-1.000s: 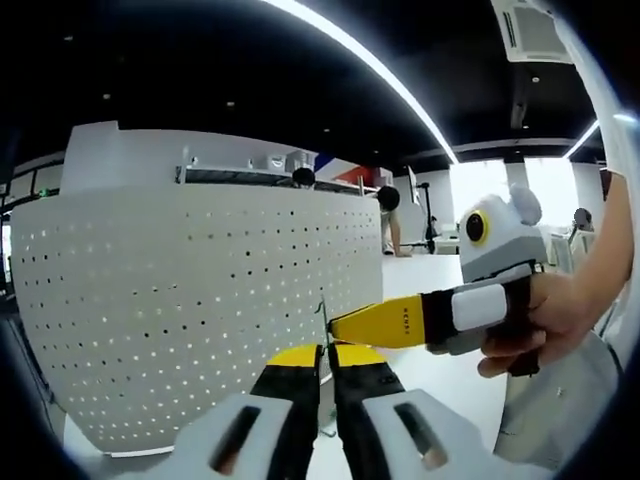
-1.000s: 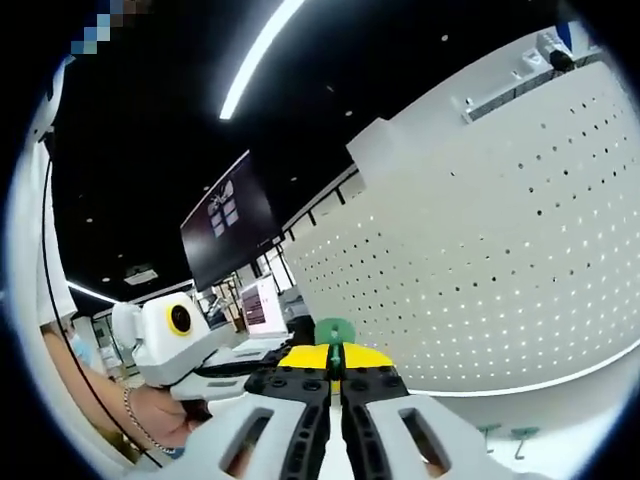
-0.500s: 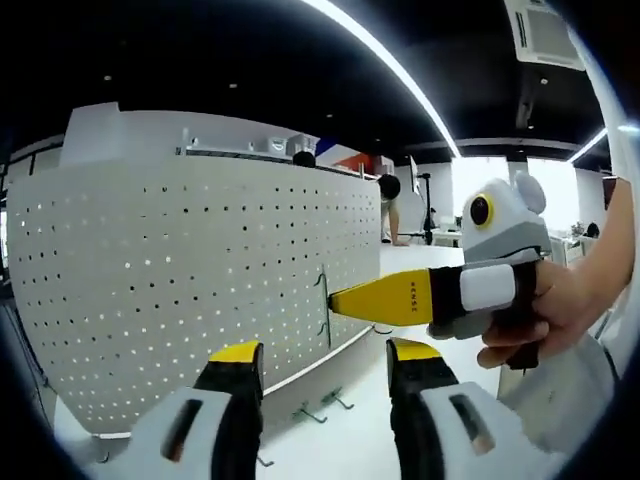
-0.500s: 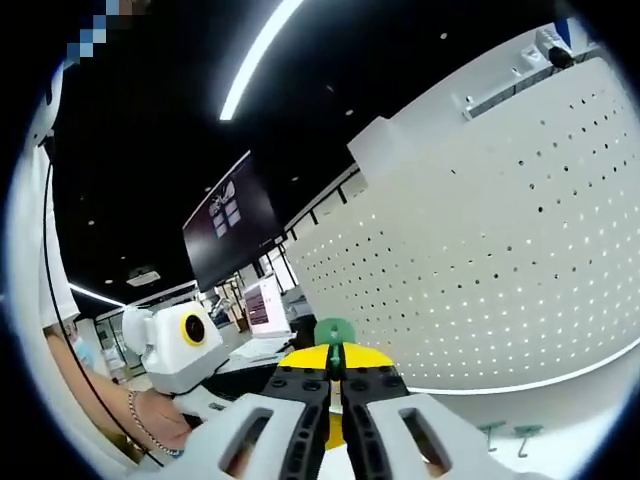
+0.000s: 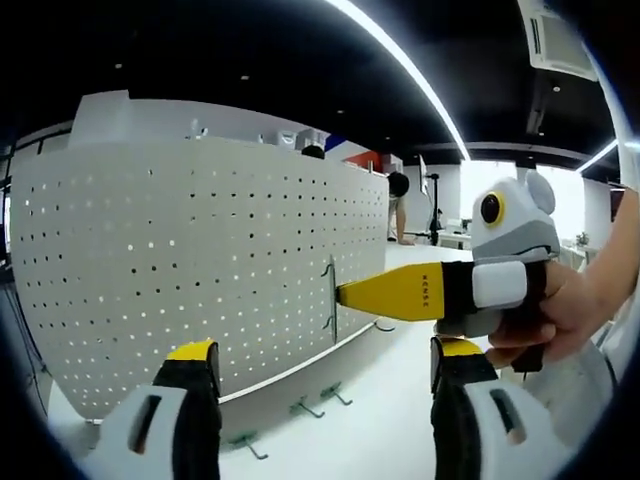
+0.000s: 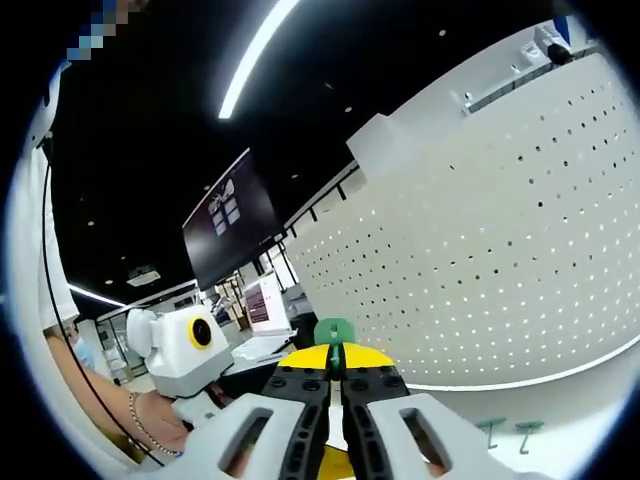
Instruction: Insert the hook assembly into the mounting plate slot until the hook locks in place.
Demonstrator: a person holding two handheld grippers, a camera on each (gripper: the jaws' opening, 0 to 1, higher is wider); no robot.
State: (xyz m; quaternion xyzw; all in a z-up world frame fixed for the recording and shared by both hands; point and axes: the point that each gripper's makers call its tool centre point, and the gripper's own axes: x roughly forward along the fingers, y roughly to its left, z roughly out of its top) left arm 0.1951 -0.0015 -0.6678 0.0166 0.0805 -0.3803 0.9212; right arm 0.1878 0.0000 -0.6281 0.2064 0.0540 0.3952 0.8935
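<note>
In the left gripper view, the left gripper (image 5: 320, 370) has its two jaws spread wide apart, and nothing sits between them. Past them stands a big white board full of little holes, the mounting plate (image 5: 150, 270). It stands upright on a white bench (image 5: 370, 440). The right gripper (image 5: 345, 293) comes in from the right side, held in a person's hand (image 5: 560, 315). Its yellow tips are squeezed together on a thin green hook (image 5: 331, 300), close to the right end of the plate. The hook looks pressed flat against the plate there. A few spare hooks (image 5: 320, 398) lie on the bench along the plate's bottom edge.

In the right gripper view, the right gripper (image 6: 335, 365) has its jaws tight together on the green hook (image 6: 333, 332), which pokes up past the tips. The mounting plate (image 6: 520, 250) fills the right side. Two more spare hooks (image 6: 505, 430) lie on the bench by the plate's bottom edge. The left gripper's white body shows at the left, in the person's other hand (image 6: 160, 425).

I think the hook is at the plate and maybe partly in. I cannot tell if it has locked. What is left is to push it home, then let go.
</note>
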